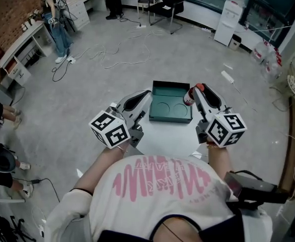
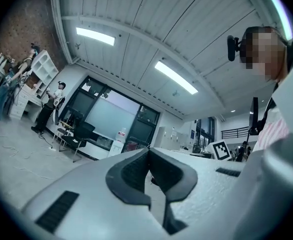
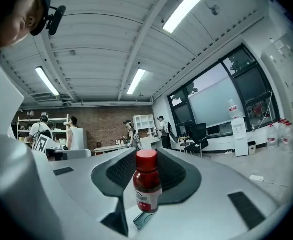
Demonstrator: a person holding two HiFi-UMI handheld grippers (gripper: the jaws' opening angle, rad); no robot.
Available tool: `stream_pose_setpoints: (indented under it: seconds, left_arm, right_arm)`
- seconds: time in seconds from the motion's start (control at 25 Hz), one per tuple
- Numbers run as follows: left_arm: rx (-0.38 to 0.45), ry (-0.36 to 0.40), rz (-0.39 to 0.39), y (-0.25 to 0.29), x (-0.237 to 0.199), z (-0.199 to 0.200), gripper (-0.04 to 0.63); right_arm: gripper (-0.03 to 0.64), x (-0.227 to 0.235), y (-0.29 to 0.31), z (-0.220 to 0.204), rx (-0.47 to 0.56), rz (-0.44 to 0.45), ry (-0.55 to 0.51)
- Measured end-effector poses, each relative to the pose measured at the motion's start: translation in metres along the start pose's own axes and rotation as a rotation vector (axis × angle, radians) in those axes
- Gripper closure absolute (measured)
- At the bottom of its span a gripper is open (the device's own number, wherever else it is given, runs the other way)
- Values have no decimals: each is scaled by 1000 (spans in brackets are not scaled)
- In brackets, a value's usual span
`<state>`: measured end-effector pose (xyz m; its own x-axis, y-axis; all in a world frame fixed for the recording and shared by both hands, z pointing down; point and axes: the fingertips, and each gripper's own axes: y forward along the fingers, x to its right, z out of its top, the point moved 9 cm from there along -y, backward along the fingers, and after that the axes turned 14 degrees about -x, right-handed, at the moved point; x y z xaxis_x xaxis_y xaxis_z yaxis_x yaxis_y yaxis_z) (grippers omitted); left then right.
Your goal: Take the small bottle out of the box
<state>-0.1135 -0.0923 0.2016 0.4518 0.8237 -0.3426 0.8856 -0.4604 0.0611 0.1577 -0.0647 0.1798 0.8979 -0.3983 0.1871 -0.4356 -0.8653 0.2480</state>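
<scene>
The small bottle (image 1: 189,97) has dark red contents, a red cap and a white label. My right gripper (image 1: 194,91) is shut on it and holds it above the right end of the box, tilted upward. In the right gripper view the bottle (image 3: 147,181) stands upright between the dark pads (image 3: 179,176). The dark green box (image 1: 170,119) lies open on the white table (image 1: 167,141), and its two round hollows are bare. My left gripper (image 1: 147,93) hovers at the box's left edge, and in the left gripper view its pads (image 2: 136,174) meet at the tip with nothing between them.
A person (image 1: 54,19) stands by white desks at the far left. Cables (image 1: 112,52) trail over the grey floor beyond the table. Office chairs (image 1: 162,4) and a water dispenser (image 1: 228,21) stand at the back, with water jugs (image 1: 268,59) to the right.
</scene>
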Motion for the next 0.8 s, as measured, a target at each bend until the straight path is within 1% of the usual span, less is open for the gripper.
stream_pose_setpoints:
  seconds: [0.24, 0.44, 0.64, 0.8]
  left_arm:
    - [-13, -6, -40, -5, 11, 8, 588]
    - [-14, -15, -54, -44, 14, 1, 588]
    - [-21, -35, -67, -57, 21, -7, 588]
    - [-26, -47, -87, -81, 27, -22, 588]
  right_arm:
    - [489, -9, -20, -2, -5, -35, 20]
    - [489, -47, -30, -16, -10, -60, 33]
    - [489, -62, -46, -23, -4, -83, 52]
    - [489, -89, -58, -41, -2, -85, 67]
